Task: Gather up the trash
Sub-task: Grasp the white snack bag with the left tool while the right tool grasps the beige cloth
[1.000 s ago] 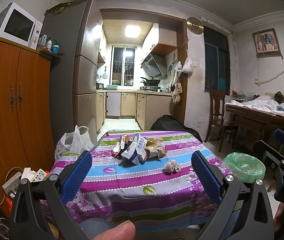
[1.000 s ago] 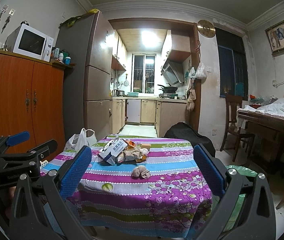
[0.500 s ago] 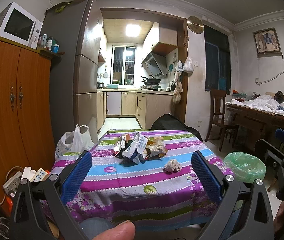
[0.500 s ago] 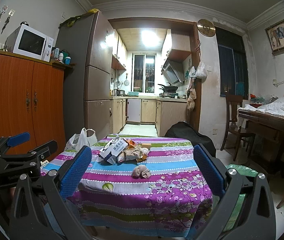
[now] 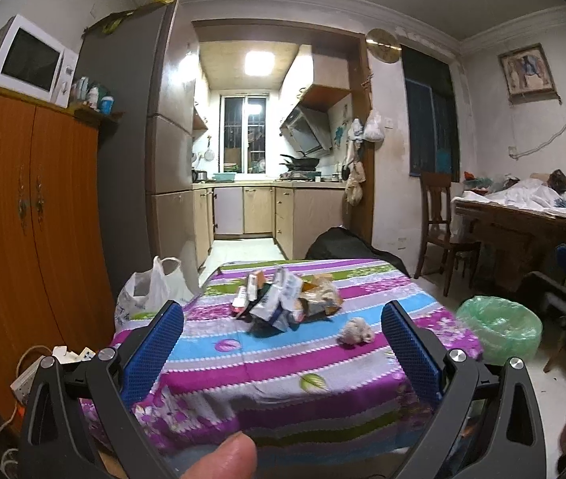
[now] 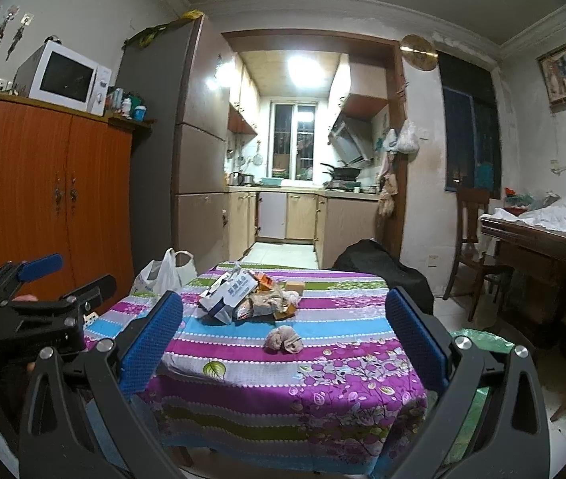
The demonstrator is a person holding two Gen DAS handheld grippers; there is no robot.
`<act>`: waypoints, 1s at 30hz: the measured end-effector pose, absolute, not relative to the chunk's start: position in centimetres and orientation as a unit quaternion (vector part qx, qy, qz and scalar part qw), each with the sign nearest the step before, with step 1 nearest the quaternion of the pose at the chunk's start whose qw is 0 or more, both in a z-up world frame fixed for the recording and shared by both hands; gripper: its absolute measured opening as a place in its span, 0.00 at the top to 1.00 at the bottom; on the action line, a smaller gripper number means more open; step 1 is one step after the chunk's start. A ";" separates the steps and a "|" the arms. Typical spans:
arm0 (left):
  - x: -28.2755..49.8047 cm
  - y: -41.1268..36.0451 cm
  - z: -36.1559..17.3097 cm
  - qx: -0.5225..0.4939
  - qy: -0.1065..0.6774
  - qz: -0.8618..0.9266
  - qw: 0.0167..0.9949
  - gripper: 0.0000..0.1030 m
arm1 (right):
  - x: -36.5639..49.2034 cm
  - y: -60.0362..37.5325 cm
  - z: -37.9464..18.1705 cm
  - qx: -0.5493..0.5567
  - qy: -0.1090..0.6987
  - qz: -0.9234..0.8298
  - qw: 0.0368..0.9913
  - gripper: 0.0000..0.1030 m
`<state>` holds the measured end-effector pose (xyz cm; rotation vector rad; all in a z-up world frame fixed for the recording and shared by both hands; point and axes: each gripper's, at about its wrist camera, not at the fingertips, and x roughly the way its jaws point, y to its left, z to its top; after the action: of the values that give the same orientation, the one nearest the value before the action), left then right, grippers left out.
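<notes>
Trash lay in two lots on the striped tablecloth (image 5: 243, 359): a heap of crumpled cartons and wrappers (image 5: 283, 303) near the middle, and a lone wadded tissue (image 5: 355, 330) just beside it, toward the side where the green-lined bin (image 5: 498, 327) stood on the floor off the table's right edge. I had my left gripper (image 5: 282, 343) released, blue pads spread wide with nothing between them, short of the table's near edge; my right gripper (image 6: 283, 341) was likewise spread and empty. I judged all of it light and soft. The tissue (image 6: 285, 339) should squash under the pads, so I would take it across its bulk and close fully. The cartons looked flattened yet springy, their printed faces possibly slick; I would pinch a folded edge or corner of the white and blue carton (image 6: 227, 293), not its broad face. Loose wrappers could slide off the heap when one piece was lifted.
</notes>
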<state>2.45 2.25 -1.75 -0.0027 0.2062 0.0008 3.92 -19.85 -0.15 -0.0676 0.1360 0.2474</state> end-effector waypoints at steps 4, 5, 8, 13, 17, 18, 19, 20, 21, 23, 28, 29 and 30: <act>8.4 5.8 -4.0 -0.009 0.192 0.003 0.981 0.04 | 8.2 -19.7 -1.4 -0.038 0.112 0.181 0.976 0.05; 10.2 6.7 -4.8 -0.006 0.213 -0.009 0.977 0.04 | 9.7 -19.5 -1.9 -0.037 0.129 0.200 0.971 0.05; 16.3 9.2 -6.9 -0.012 0.261 -0.016 0.965 0.04 | 14.5 -18.8 -4.1 -0.035 0.194 0.254 0.947 0.23; 24.7 9.5 -8.4 -0.023 0.306 -0.110 0.945 0.04 | 23.5 -18.4 -9.7 -0.029 0.303 0.283 0.909 0.26; 31.0 8.4 -8.9 -0.015 0.302 -0.111 0.947 0.04 | 28.5 -18.4 -12.0 -0.032 0.336 0.271 0.901 0.26; 32.4 8.2 -9.3 -0.019 0.307 -0.113 0.945 0.04 | 29.5 -18.4 -12.3 -0.033 0.343 0.272 0.899 0.26; 34.0 7.9 -9.8 -0.019 0.311 -0.112 0.943 0.04 | 30.6 -18.1 -12.7 -0.039 0.349 0.271 0.896 0.26; 35.2 7.5 -10.2 -0.011 0.315 -0.109 0.943 0.04 | 31.5 -17.9 -13.0 -0.047 0.355 0.271 0.894 0.26; 36.3 7.1 -10.6 -0.002 0.319 -0.107 0.942 0.05 | 32.1 -17.6 -13.3 -0.052 0.359 0.270 0.892 0.26; 38.2 6.1 -11.4 0.019 0.323 -0.107 0.940 0.05 | 34.1 -17.3 -13.9 -0.060 0.367 0.270 0.888 0.26; 40.9 4.6 -13.0 0.042 0.343 -0.102 0.933 0.47 | 35.8 -16.3 -14.3 -0.071 0.381 0.277 0.879 0.33; 41.1 4.7 -13.1 0.038 0.342 -0.102 0.933 0.48 | 35.9 -16.1 -14.4 -0.077 0.382 0.276 0.879 0.36; 41.0 4.6 -13.2 0.039 0.339 -0.101 0.935 0.50 | 36.0 -15.9 -14.4 -0.083 0.384 0.270 0.879 0.39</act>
<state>41.00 4.58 -13.17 0.0803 0.6927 -0.2059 35.95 -15.93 -14.43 -0.1731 0.8014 0.5639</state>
